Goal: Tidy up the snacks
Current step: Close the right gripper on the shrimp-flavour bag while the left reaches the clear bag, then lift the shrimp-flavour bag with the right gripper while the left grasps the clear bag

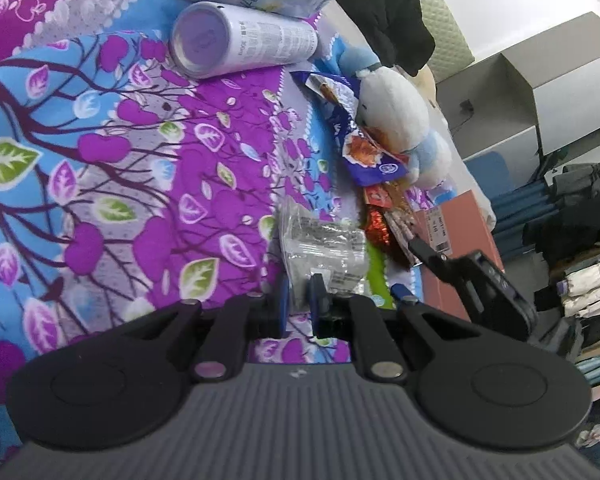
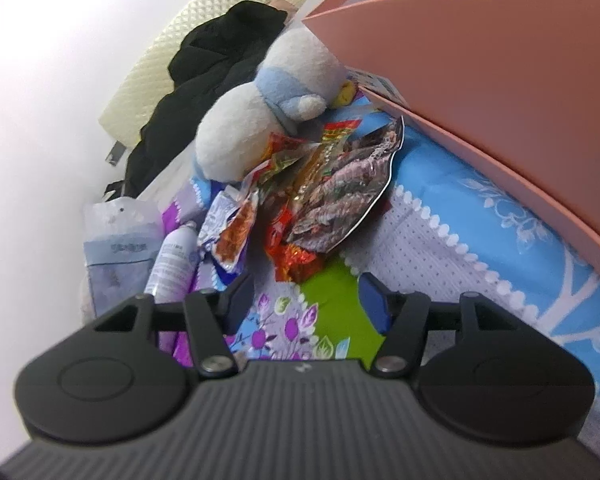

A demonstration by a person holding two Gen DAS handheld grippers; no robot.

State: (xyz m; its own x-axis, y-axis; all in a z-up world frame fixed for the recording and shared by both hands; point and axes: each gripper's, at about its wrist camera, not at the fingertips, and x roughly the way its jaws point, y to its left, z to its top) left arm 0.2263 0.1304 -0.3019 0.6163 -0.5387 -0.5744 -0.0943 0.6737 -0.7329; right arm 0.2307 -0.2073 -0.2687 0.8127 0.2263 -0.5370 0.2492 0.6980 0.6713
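In the left wrist view, the left gripper [image 1: 298, 300] pinches the near edge of a clear plastic snack packet [image 1: 324, 246] with printed labelling, its blue pads pressed against the film, over the floral bedsheet [image 1: 120, 168]. Just right of it lies a pile of snack packets [image 1: 364, 152] against a white-and-blue plush toy [image 1: 396, 120], with a white bottle [image 1: 240, 40] lying far left and the pink box [image 1: 456, 240] at the right. The grip looks shallow, so lifting slowly and keeping the packet level seems wise. In the right wrist view, the right gripper [image 2: 306, 304] is spread and empty, near a red foil packet [image 2: 296, 260]; a dried-fish packet [image 2: 340, 184] lies beyond, the pink box [image 2: 480, 60] far right. It should probably approach low, straddling one packet only.
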